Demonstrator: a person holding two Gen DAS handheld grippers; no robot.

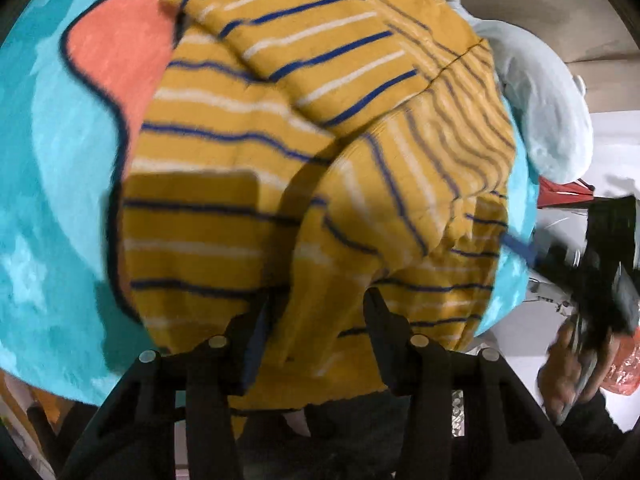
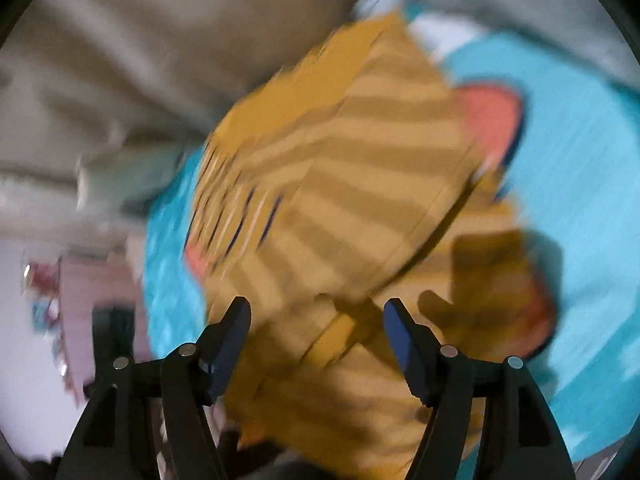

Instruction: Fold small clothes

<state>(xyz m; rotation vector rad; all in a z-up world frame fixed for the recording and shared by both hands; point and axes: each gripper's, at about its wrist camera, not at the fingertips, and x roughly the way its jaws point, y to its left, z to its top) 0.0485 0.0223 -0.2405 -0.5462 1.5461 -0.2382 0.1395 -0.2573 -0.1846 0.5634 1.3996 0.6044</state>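
Black fingers of the left gripper [image 1: 316, 344] fill the bottom of the left wrist view, the jaws standing partly apart over the near edge of the mustard striped garment [image 1: 304, 168]; cloth lies between and under the tips, but the pads do not visibly press it, so nothing is gripped; the garment (yellow-ochre with thin navy and white stripes) is bunched into several overlapping layers, one fold running diagonally across the top; it rests on a turquoise mat [image 1: 52, 184] printed with a coral patch outlined in dark blue; a pale blue soft item [image 1: 548, 112] lies just beyond the garment's far right edge. At the right margin of that view a hand [image 1: 576, 368] holds the other gripper, blurred.

From the right wrist view, badly smeared by motion, the right gripper [image 2: 316, 320] has its jaws wide apart, blue pads showing on the inner faces; the striped garment [image 2: 340, 184] lies beneath and ahead of them, not held; the turquoise mat [image 2: 580, 200] spreads to the right, and beige fabric [image 2: 140, 60] fills the upper left.
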